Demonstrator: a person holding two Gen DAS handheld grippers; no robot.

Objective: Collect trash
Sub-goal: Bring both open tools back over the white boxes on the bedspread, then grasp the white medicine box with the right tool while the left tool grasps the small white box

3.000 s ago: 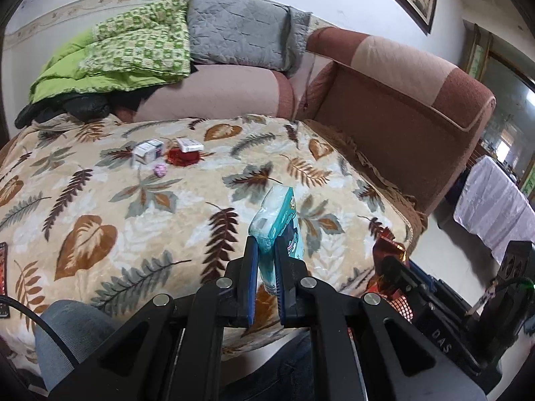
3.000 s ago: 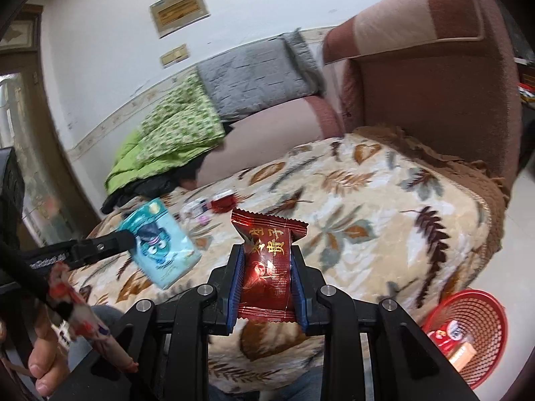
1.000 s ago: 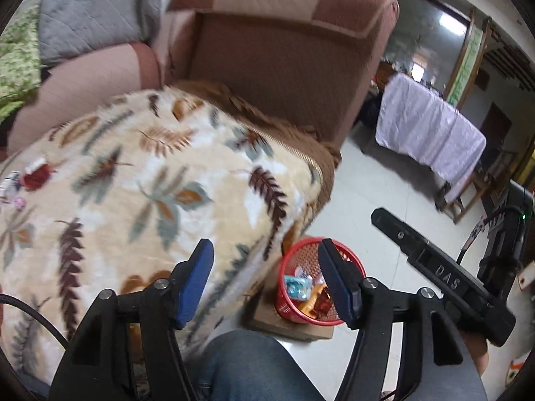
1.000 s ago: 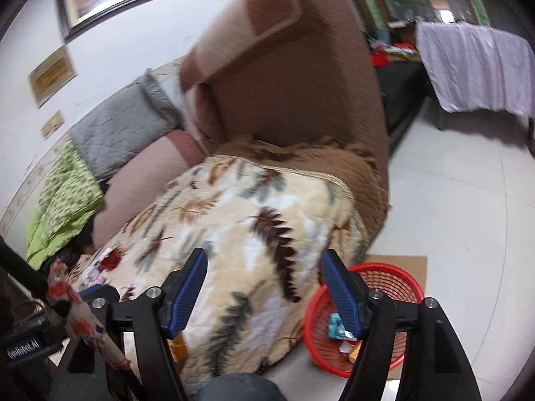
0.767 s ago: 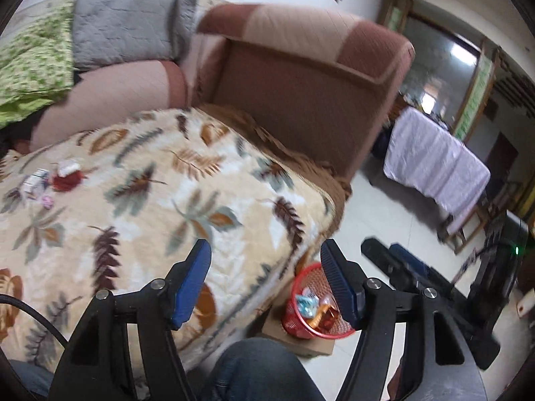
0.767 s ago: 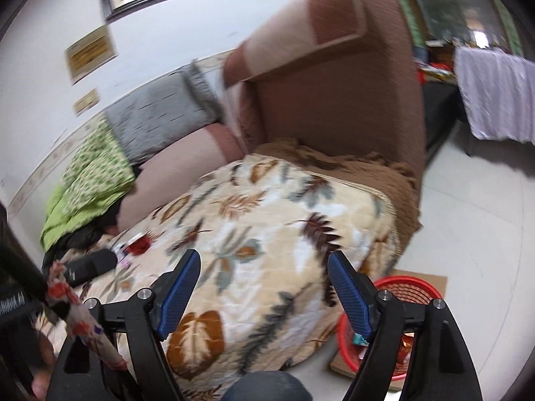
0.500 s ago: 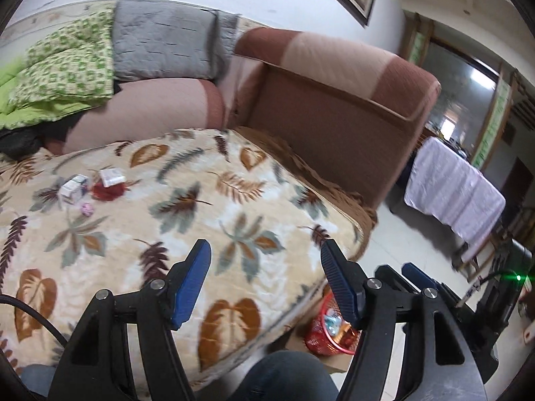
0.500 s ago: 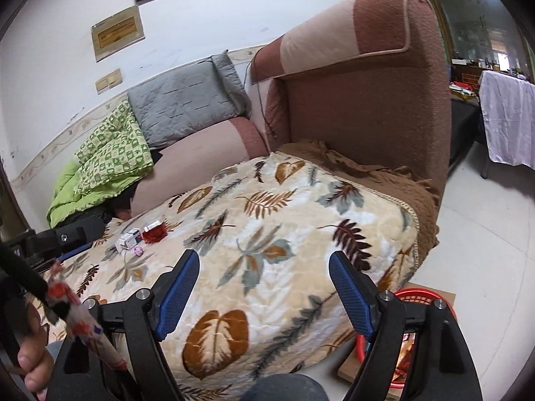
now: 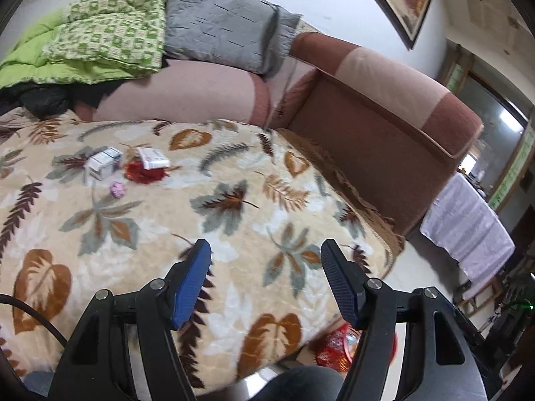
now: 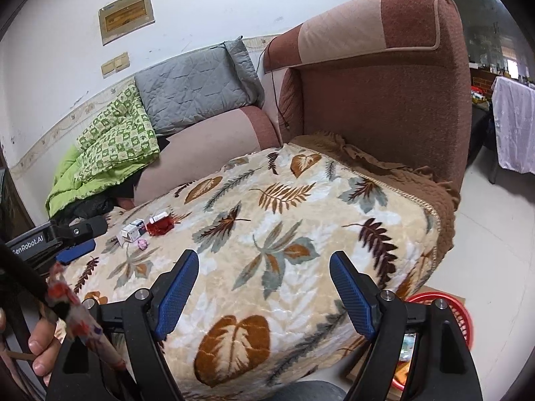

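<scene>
Though near the blanket [image 9: 234, 180] edge, both claws agape; basket [image 10: 458, 314] below.

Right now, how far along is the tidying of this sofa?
Partly done. The red basket on the floor already holds some wrappers. Nothing is in hand: the left gripper and right gripper are both open and empty. Still left on the leaf-patterned blanket are a small white box, a white packet lying on a red wrapper, and a small pink scrap.
</scene>
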